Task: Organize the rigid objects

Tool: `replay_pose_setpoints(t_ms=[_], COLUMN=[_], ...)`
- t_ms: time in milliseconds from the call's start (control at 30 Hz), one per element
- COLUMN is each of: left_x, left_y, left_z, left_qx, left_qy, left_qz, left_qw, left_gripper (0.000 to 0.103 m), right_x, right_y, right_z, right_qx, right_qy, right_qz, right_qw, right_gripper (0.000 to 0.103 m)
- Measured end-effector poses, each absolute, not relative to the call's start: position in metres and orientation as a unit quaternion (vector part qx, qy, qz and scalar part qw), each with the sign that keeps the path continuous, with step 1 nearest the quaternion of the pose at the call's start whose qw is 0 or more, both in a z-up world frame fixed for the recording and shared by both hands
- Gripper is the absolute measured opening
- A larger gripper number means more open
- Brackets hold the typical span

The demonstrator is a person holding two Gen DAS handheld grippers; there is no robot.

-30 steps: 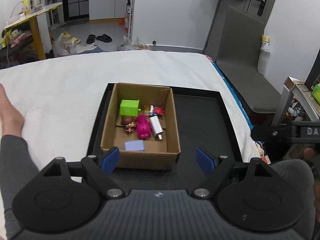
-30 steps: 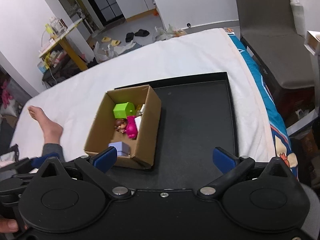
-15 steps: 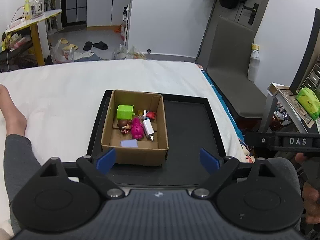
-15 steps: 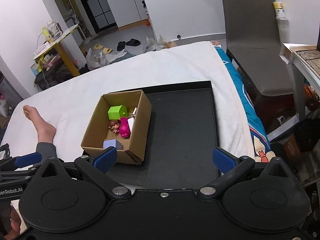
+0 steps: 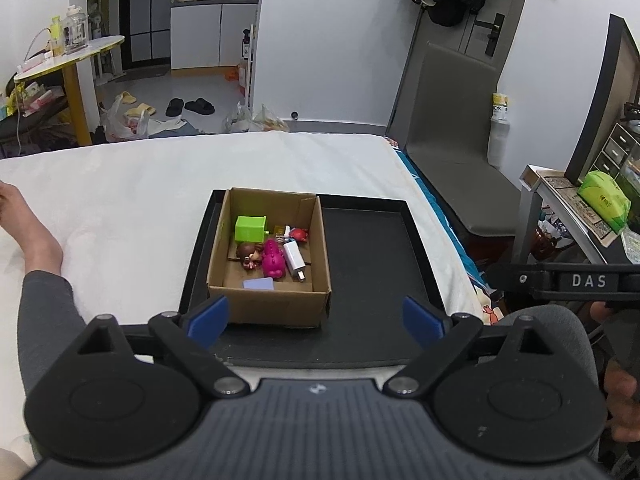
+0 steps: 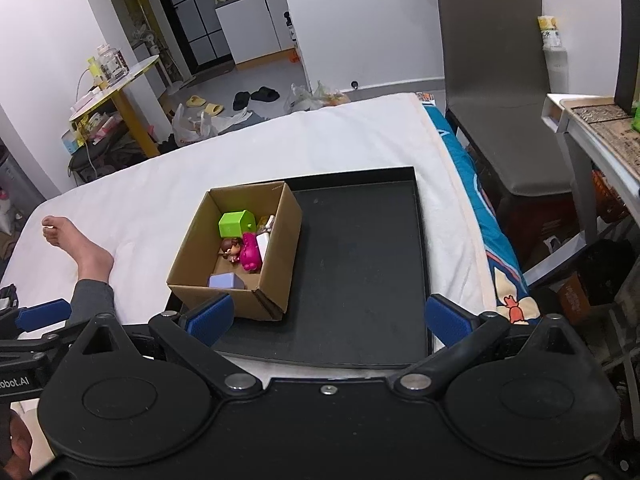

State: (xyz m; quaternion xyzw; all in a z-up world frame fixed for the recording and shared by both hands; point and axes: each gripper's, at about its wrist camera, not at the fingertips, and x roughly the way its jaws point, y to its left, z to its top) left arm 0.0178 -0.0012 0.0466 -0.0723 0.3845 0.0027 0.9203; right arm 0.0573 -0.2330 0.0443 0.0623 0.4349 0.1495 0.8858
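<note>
A brown cardboard box [image 5: 268, 304] [image 6: 276, 264] stands on the left half of a black tray [image 5: 372, 264] [image 6: 360, 256] on a white bed. In the box lie a green block [image 5: 250, 229] [image 6: 233, 222], a magenta toy [image 5: 273, 260] [image 6: 250, 254], a small doll [image 5: 248, 253], a white charger [image 5: 295, 258], a lilac block [image 5: 259, 284] [image 6: 224, 281] and a red toy [image 5: 298, 234]. My left gripper [image 5: 316, 320] is open and empty, held back from the box's near wall. My right gripper [image 6: 330, 316] is open and empty above the tray's near edge.
The person's bare foot [image 6: 76, 246] and grey-sleeved leg [image 5: 44, 312] lie on the bed left of the tray. A grey chair [image 6: 500, 120] and a side table [image 5: 580, 208] stand to the right of the bed. The tray's right half is bare.
Both grippers have pulled back and up from the box and tray, so these look smaller and farther. Both stay open. The things in the box have not moved.
</note>
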Motion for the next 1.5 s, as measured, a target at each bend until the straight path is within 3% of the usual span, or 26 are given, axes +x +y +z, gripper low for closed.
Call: replay_pose_setpoints(t_ms=[1500], left_x=[0.001], left_y=[0.016], left_z=[0.052], left_qx=[-0.064], left_qy=[0.370], left_qz=[0.044], left_qw=[0.926], left_gripper=[0.095], right_x=[0.037], right_y=[-0.209], right_z=[0.059], right_qx=[0.037], right_qy=[0.417], right_qz=[0.176], right_qw=[0.891], right_gripper=[0.103])
